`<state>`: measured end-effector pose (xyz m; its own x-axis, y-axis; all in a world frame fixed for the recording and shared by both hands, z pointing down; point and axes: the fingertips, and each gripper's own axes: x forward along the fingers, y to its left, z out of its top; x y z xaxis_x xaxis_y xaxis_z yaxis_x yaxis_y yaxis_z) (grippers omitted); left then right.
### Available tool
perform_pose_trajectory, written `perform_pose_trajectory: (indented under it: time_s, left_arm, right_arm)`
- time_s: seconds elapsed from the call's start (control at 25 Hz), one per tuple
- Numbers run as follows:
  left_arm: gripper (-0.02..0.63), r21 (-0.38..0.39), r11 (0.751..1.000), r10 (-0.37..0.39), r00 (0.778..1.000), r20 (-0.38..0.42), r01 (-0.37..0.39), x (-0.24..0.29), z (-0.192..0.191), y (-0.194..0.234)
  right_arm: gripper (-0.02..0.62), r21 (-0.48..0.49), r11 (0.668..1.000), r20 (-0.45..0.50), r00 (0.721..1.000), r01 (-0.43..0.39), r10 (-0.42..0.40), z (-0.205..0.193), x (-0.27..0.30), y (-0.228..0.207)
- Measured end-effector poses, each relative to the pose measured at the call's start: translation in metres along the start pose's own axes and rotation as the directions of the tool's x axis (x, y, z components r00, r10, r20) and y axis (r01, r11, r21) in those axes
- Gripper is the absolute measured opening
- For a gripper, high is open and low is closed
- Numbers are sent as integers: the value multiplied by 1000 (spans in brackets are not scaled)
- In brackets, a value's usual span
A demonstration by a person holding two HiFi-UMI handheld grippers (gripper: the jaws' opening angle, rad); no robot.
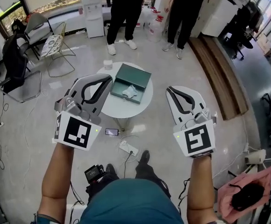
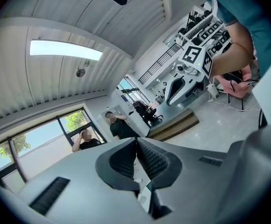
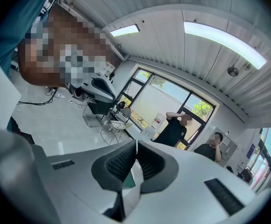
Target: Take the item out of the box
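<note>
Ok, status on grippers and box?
Left gripper, right gripper shut, empty. Item in box, untouched. Cup beside box, not blocking.

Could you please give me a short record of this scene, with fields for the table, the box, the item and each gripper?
Table: round white table, bearing the box and a small white container
Box: green box, flat, on the table's right part
Item: white item at the box's near side; inside or on top, cannot tell
Left gripper: jaws together, empty, left of the box
Right gripper: jaws together, empty, right of the table, apart from the box
Task state: item not yet taken
</note>
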<state>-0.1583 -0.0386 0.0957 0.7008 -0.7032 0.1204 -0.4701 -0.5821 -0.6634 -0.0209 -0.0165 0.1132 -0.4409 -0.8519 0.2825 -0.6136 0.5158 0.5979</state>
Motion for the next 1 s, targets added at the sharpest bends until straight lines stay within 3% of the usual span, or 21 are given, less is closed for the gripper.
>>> perform_pose_trajectory:
  time_s: [0.32, 0.56, 0.72, 1.0]
  left_arm:
    - [23, -10, 992, 121, 985, -122, -123, 63, -6, -4]
    - [23, -24, 986, 160, 967, -198, -168, 102, -9, -21]
    - [23, -30, 983, 170, 958, -231, -181, 119, -11, -25]
    - [23, -63, 987, 127, 954, -272, -149, 158, -50, -34]
  right_arm:
    - [40, -44, 988, 105, 983, -145, 149, -43, 48, -47]
    - [40, -68, 975, 157, 962, -213, 222, -73, 64, -71]
    - [40, -69, 968, 173, 953, -240, 248, -87, 73, -85]
    - [40, -47, 968, 149, 956, -248, 252, -121, 100, -99]
